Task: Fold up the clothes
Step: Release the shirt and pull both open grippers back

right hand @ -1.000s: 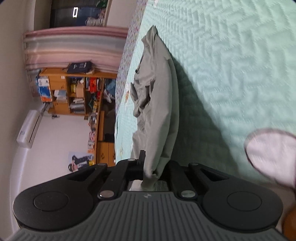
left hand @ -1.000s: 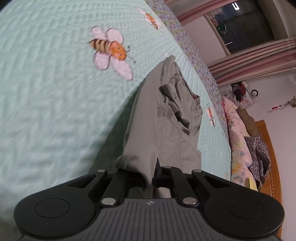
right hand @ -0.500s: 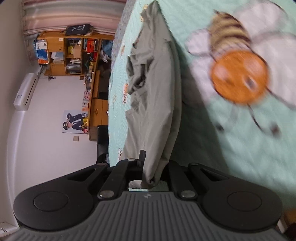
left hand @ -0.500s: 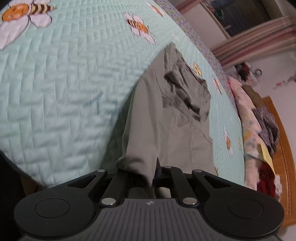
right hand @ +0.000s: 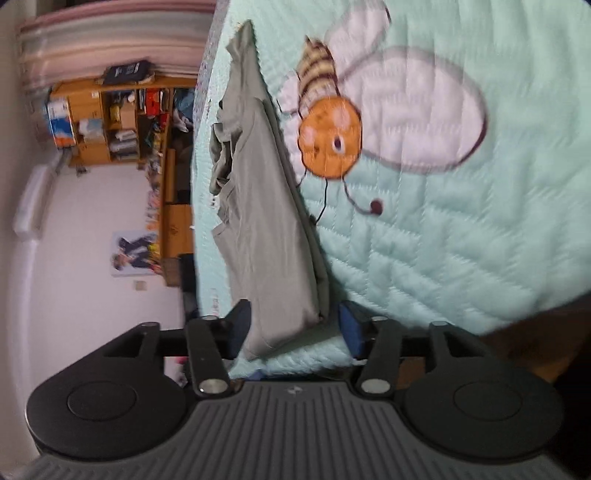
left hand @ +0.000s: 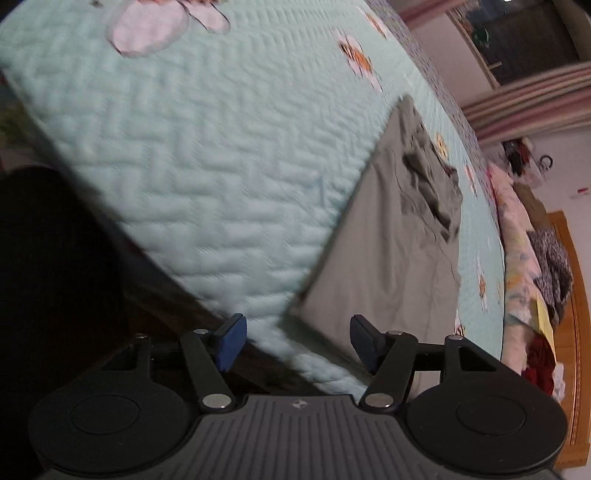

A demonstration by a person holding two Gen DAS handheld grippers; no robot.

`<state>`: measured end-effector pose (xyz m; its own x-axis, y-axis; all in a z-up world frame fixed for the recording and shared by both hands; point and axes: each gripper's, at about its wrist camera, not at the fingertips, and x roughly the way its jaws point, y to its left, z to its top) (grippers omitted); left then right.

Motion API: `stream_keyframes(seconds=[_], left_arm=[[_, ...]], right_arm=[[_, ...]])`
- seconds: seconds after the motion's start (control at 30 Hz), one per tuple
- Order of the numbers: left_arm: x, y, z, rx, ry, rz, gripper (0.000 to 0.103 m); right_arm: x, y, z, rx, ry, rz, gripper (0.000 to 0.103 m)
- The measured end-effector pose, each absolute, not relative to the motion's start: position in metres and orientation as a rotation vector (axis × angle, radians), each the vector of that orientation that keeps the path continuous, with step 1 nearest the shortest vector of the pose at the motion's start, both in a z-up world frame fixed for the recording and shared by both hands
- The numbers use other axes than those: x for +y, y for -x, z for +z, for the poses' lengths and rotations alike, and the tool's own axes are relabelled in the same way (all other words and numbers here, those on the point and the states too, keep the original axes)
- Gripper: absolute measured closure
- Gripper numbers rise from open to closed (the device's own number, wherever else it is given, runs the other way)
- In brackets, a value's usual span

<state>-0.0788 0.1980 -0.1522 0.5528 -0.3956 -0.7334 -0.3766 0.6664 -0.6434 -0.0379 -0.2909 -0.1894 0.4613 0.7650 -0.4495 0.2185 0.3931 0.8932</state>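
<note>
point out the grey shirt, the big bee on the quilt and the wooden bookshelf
grey shirt [right hand: 266,221]: right wrist view, on its smooth flat middle.
big bee [right hand: 328,136]: right wrist view, on its orange head.
wooden bookshelf [right hand: 122,122]: right wrist view, on its cluttered middle shelves.

blur: quilt [left hand: 207,177] | cut off: bee wing [right hand: 369,22] top edge

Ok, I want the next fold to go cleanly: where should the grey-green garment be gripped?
Probably at its near hem corners. The grey-green garment lies flat, stretching away across the quilt, its hem by the bed edge. The open left gripper and right gripper can each come in low from that edge.
</note>
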Motion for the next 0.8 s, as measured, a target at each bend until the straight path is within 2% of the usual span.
stream_keyframes(seconds=[0.13, 0.23, 0.4, 0.5, 0.57, 0.67, 0.8], left_arm=[[0.189, 0.073, -0.123, 0.960, 0.749, -0.131, 0.039], [0.159, 0.050, -0.113, 0.948, 0.675, -0.241, 0.035], [0.116, 0.010, -0.124, 0.993, 0.546, -0.290, 0.031], [0.114, -0.005, -0.147, 1.058, 0.564, -0.258, 0.030], [0.119, -0.005, -0.150, 1.054, 0.602, -0.273, 0.027], [0.121, -0.006, -0.147, 1.063, 0.594, -0.313, 0.027], [0.118, -0.015, -0.134, 1.047, 0.577, -0.361, 0.027]], right_arm=[[-0.298, 0.041, -0.158, 1.032, -0.988, 0.424, 0.045], [-0.280, 0.026, -0.143, 0.973, -0.969, 0.539, 0.045], [-0.237, -0.026, -0.142, 0.939, -1.015, 0.689, 0.046], [-0.223, -0.055, -0.166, 1.005, -1.057, 0.648, 0.046], [-0.218, -0.064, -0.182, 1.080, -1.002, 0.566, 0.058], [-0.223, -0.065, -0.175, 1.081, -1.002, 0.563, 0.056], [-0.221, -0.090, -0.142, 0.985, -0.941, 0.601, 0.055]])
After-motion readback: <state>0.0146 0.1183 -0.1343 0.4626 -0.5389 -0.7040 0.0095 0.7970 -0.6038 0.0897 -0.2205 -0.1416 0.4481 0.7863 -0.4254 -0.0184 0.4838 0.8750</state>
